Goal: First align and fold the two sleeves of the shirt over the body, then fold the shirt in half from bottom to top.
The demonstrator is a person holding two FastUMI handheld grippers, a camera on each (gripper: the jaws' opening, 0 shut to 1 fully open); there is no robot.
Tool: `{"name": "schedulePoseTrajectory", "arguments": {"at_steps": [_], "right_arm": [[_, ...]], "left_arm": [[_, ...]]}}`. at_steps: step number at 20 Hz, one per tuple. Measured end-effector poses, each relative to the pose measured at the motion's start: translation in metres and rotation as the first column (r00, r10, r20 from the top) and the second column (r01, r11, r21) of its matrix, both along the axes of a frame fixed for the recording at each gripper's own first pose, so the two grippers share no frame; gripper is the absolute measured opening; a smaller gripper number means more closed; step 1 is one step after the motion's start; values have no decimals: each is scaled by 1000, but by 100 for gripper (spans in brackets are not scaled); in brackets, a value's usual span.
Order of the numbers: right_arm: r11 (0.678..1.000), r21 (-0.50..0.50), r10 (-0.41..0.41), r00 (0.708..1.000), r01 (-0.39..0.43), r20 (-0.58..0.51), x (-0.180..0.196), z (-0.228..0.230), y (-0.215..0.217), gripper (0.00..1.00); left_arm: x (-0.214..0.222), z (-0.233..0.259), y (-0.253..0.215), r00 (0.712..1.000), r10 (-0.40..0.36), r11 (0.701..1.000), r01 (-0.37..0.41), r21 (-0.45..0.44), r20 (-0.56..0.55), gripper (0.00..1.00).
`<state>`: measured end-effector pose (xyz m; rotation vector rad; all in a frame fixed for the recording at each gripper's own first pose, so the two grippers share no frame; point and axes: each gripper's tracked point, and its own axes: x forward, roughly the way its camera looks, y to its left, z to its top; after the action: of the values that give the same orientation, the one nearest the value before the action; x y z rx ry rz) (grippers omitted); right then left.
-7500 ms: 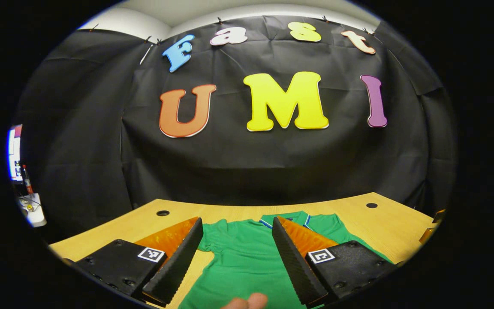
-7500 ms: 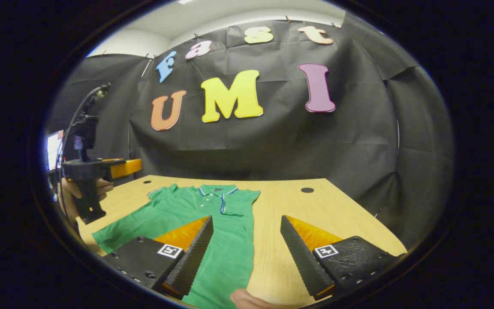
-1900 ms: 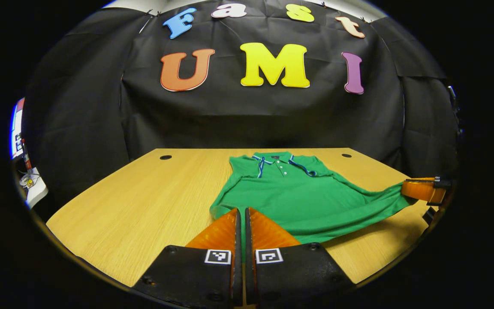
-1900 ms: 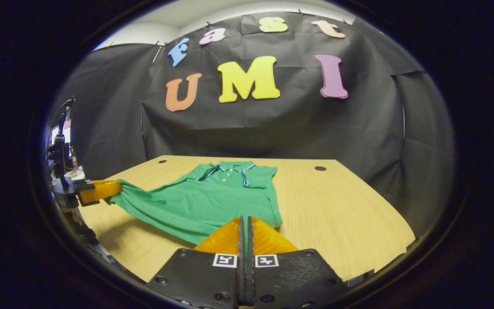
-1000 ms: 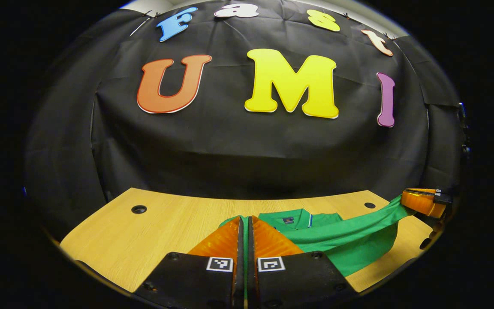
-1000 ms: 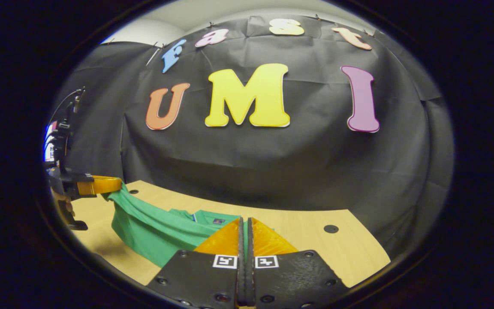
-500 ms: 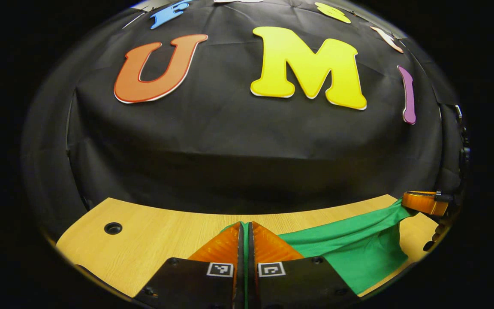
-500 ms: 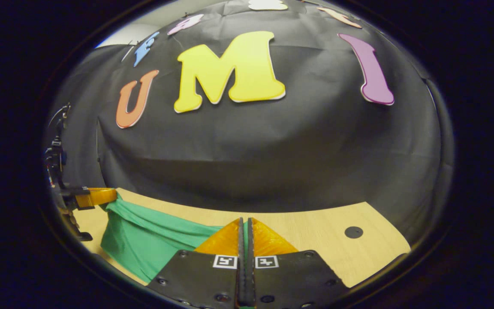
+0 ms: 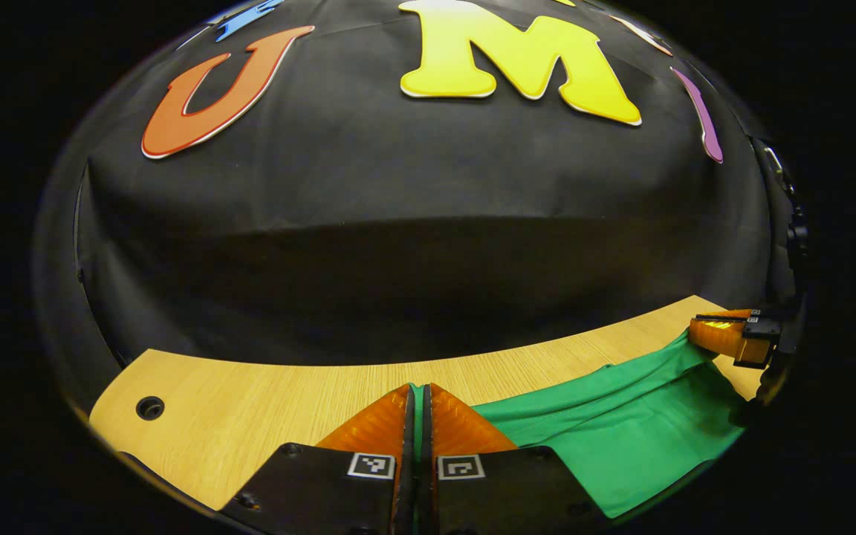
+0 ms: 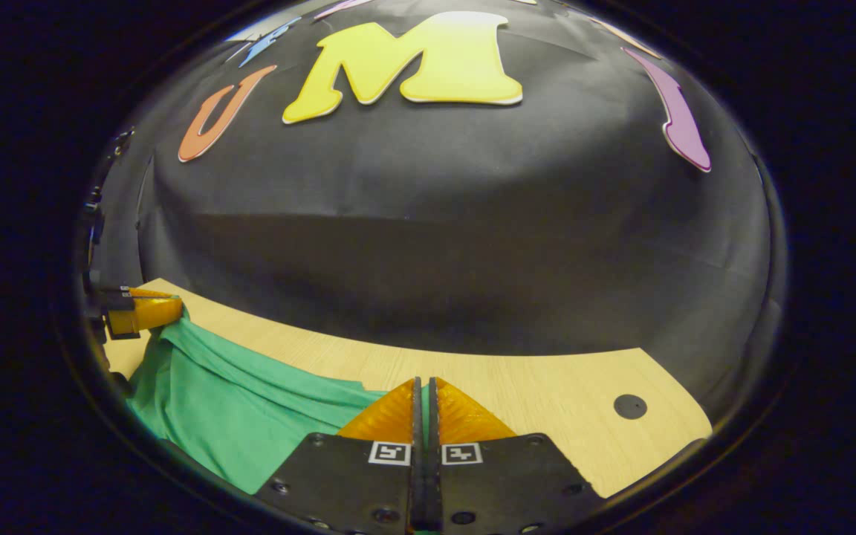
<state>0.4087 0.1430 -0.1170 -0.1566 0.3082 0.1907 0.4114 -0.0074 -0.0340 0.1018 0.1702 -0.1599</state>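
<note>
While both grippers hang close to the black cloth wall point(image 9: 413, 245), the left gripper point(image 9: 418, 397) has its fingers pressed together on a strip of the green shirt point(image 9: 621, 438). The right gripper point(image 10: 424, 390) pinches the shirt's edge the same way. Between them the shirt stretches over the wooden table point(image 9: 250, 409), just below the wall.

The shirt point(image 9: 621, 438) was soft, matt green cloth; the tabletop point(image 9: 250, 409) was smooth, pale wood with fine grain; the wall point(image 9: 398, 223) was matt, creased black cloth.
</note>
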Motion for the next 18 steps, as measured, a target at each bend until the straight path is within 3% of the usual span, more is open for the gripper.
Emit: {"name": "schedulePoseTrajectory", "arguments": {"at_steps": [1,2,4,5,6,7,10,14,18], "right_arm": [[1000,7,24,1000,-24,-4,-3,-4,6,0],[999,0,48,999,-48,-3,-8,-6,11,20],[997,-30,78,996,-77,36,-17,-2,19,60],[997,-43,71,995,-68,72,-21,3,20,72],[997,-55,59,994,-54,95,-26,10,21,84],[997,-80,29,992,-19,124,-29,11,18,97],[995,-91,-27,980,46,198,-47,30,17,96],[993,-31,-95,948,110,304,-75,72,14,95],[987,35,-158,936,155,316,-116,89,2,95]], "left_arm": [[0,-3,1,1000,4,1000,-3,-12,3,10],[-7,1,3,1000,7,1000,-7,-15,4,14],[-8,5,-2,1000,-12,1000,13,-26,11,66],[-7,10,-3,1000,-12,999,13,-31,26,92],[-6,17,-1,999,-2,1000,3,-26,53,100],[-8,23,4,997,14,1000,-13,-15,70,100],[-11,43,16,992,50,998,-53,27,116,100],[-31,79,13,985,49,999,-49,-4,166,100],[-63,120,8,967,49,999,-45,-23,249,100]]}}
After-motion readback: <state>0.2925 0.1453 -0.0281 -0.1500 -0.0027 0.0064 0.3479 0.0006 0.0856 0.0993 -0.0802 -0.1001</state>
